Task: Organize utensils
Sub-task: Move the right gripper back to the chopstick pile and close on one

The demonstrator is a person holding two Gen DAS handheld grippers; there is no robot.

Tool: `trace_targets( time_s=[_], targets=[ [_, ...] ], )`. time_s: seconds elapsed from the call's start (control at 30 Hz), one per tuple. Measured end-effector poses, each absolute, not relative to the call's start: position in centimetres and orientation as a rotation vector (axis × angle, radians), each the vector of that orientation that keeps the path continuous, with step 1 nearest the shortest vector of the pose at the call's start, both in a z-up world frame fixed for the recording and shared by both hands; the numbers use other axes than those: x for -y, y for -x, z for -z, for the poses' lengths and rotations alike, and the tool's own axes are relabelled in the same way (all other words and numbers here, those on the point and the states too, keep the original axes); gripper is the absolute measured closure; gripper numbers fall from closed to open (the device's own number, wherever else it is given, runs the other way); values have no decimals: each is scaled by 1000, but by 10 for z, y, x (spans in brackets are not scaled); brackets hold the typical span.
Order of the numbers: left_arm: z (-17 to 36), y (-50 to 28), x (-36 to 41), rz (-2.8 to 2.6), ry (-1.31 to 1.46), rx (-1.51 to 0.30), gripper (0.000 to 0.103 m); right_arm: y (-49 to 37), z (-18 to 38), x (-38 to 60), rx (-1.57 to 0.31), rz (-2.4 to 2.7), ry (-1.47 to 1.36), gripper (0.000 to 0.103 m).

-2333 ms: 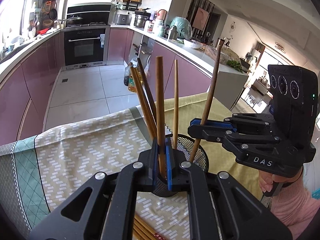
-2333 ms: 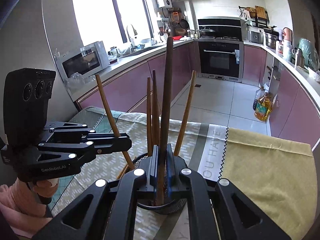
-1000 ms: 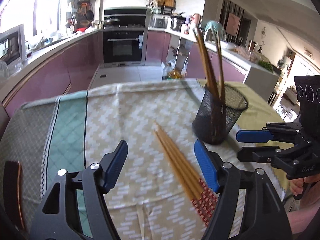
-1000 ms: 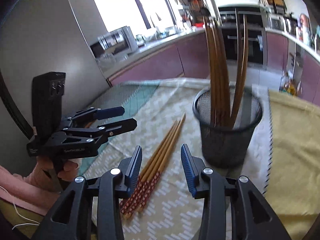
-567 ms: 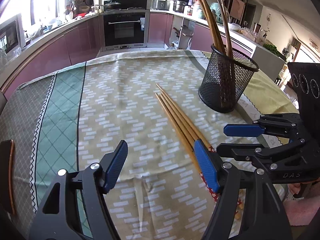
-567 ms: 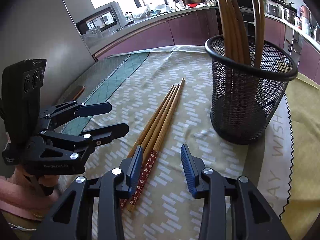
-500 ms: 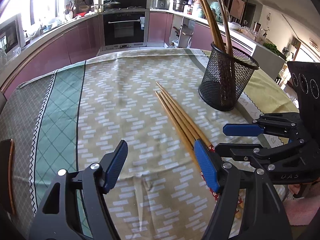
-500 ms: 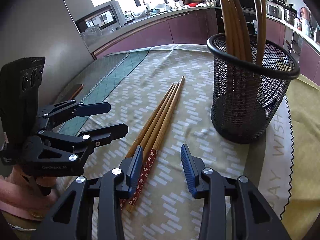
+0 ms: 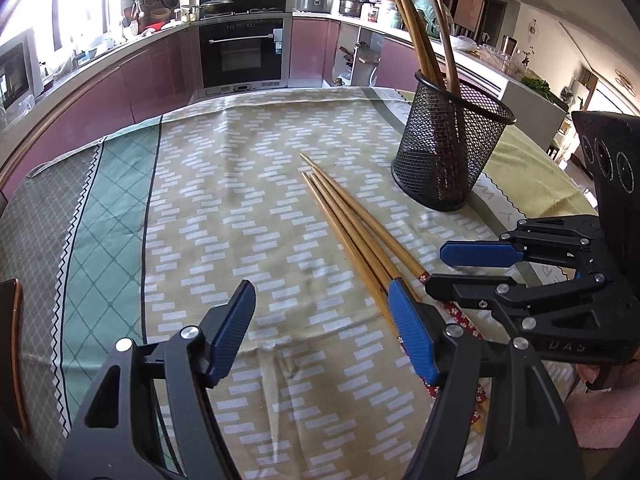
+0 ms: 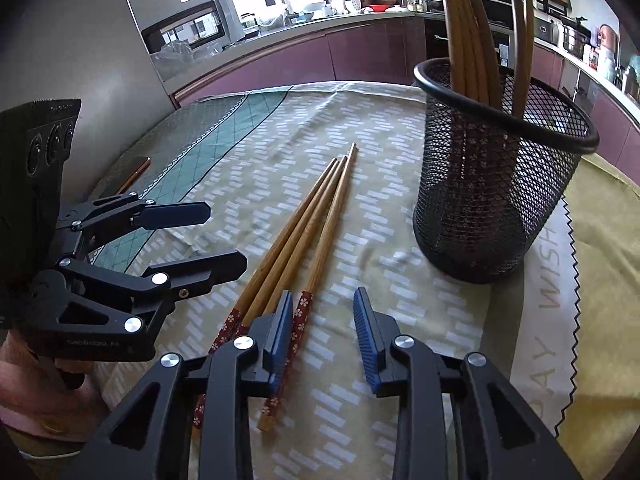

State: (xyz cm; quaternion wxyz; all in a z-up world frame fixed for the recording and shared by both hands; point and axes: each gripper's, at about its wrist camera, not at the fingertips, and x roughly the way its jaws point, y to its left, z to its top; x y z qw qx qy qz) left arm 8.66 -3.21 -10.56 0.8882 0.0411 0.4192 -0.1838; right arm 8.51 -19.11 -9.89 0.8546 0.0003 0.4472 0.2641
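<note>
Three wooden chopsticks (image 9: 352, 220) with red flowered ends lie together on the tablecloth; they also show in the right wrist view (image 10: 304, 232). A black mesh holder (image 9: 450, 152) stands to their right with several chopsticks upright in it; it also shows in the right wrist view (image 10: 496, 172). My left gripper (image 9: 320, 328) is open and empty, low over the cloth, its right finger over the chopsticks' near ends. My right gripper (image 10: 322, 332) is open and empty, its left finger above the flowered ends. Each gripper shows in the other's view: the right (image 9: 476, 266), the left (image 10: 200, 236).
The table carries a patterned cloth with a green band (image 9: 108, 216) on the left and a yellow cloth (image 10: 600, 248) on the right. A dark flat object (image 9: 12, 344) lies at the table's left edge. Kitchen counters and an oven stand beyond the table.
Both grippers let go of chopsticks into the holder, opened and drew back. In the last half second they have come lower and closer to the near ends of the loose chopsticks.
</note>
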Motion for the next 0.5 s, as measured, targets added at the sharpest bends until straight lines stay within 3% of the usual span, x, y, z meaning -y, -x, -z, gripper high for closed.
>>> trace_targets(
  time_s=[0.5],
  targets=[
    [115,-96,44,378,-130,-914,36,-94,100,194,-944,-566,-14,75]
  ],
)
